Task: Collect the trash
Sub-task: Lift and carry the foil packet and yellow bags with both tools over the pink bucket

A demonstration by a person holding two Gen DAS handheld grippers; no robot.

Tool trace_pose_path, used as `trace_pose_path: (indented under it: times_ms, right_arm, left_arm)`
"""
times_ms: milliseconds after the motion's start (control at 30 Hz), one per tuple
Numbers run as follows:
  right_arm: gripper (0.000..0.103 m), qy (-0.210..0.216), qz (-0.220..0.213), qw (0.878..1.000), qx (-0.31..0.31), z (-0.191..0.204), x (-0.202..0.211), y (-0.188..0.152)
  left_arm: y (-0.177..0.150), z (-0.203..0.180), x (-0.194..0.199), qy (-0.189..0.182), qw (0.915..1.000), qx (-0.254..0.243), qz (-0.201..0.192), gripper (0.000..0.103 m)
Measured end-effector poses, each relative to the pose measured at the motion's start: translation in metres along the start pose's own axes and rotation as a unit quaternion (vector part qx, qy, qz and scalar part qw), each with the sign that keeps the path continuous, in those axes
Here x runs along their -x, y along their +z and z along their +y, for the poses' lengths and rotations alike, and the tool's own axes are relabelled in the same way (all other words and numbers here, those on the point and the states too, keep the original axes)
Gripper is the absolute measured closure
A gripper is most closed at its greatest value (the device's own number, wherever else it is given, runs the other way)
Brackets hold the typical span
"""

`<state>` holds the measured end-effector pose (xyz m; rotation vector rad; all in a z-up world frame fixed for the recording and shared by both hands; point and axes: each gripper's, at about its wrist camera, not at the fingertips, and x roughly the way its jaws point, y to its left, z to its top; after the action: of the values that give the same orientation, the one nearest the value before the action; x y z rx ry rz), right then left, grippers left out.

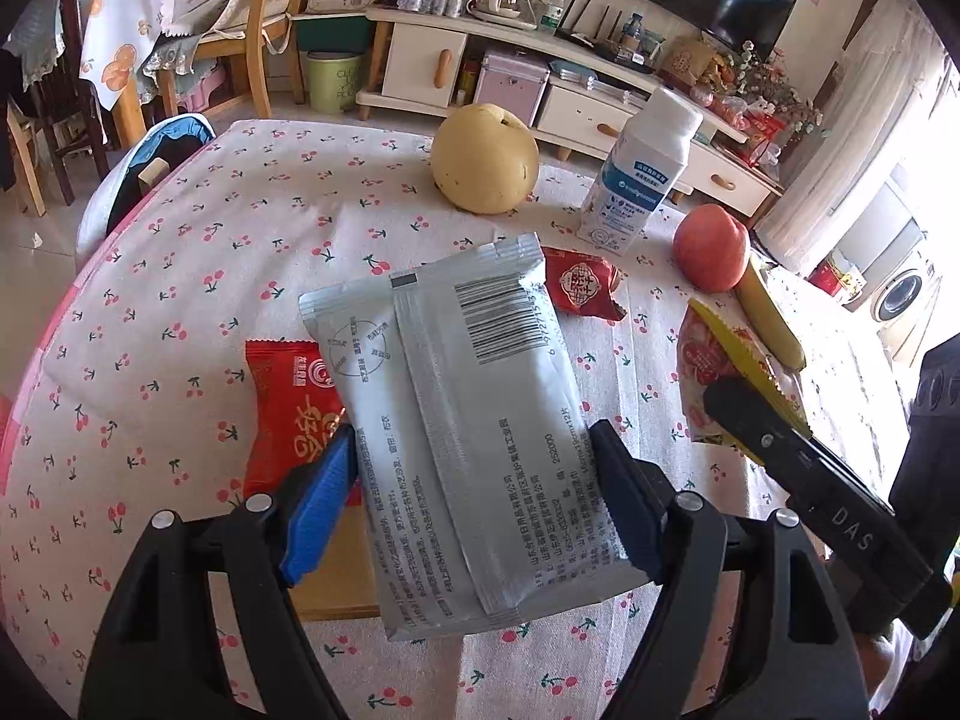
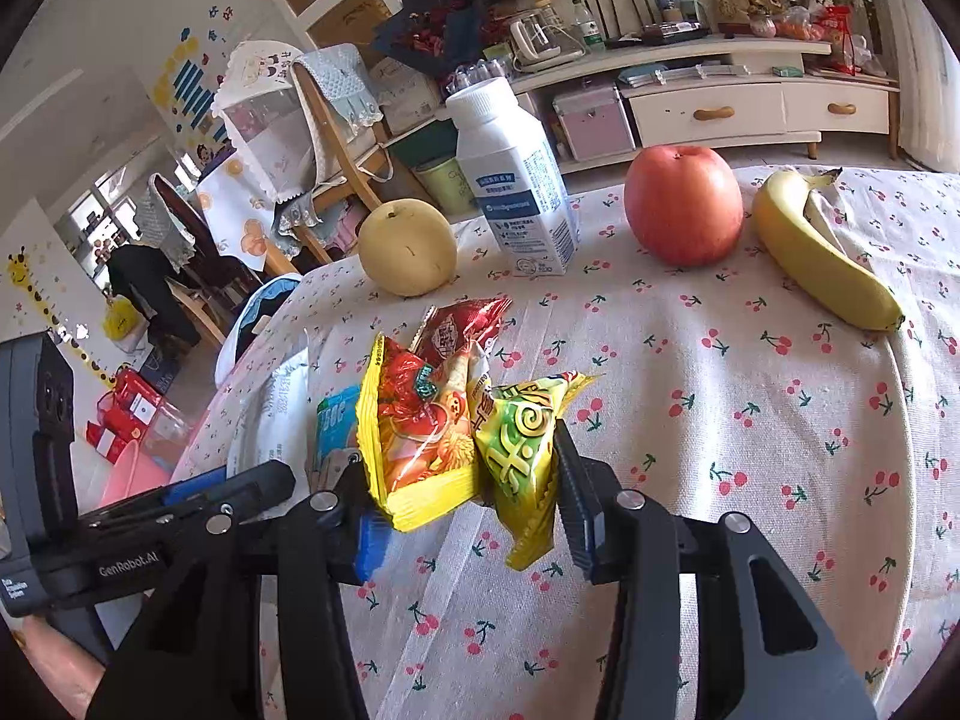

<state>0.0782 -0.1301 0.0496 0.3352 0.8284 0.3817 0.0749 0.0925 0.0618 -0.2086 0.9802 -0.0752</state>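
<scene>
My left gripper (image 1: 471, 450) is shut on a silver wipes packet (image 1: 456, 408) and holds it above the table. A red snack wrapper (image 1: 288, 414) lies under it to the left. A small red wrapper (image 1: 579, 288) lies beyond the packet; it also shows in the right wrist view (image 2: 462, 327). My right gripper (image 2: 462, 462) is shut on two crumpled wrappers, a yellow-red one (image 2: 414, 426) and a yellow-green one (image 2: 522, 450). The right gripper with its wrappers (image 1: 729, 372) shows at the right of the left wrist view. The left gripper (image 2: 234, 486) shows at the left of the right wrist view.
On the cherry-print tablecloth (image 1: 180, 276) stand a yellow pear (image 1: 485, 159), a white milk bottle (image 1: 639, 174), a red apple (image 1: 711, 246) and a banana (image 2: 822, 258). Chairs (image 1: 240, 30) and a TV cabinet (image 1: 570, 78) stand beyond the table. A green bin (image 1: 333, 81) is on the floor.
</scene>
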Motion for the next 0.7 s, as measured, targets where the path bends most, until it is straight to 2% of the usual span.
trace_pose_path:
  times_ms: [700]
  right_arm:
    - [0.055, 0.008, -0.008, 0.997, 0.072, 0.062, 0.012, -0.022]
  left_arm:
    - [-0.007, 0.058, 0.059, -0.002, 0.9991, 0.028, -0.033, 0.025]
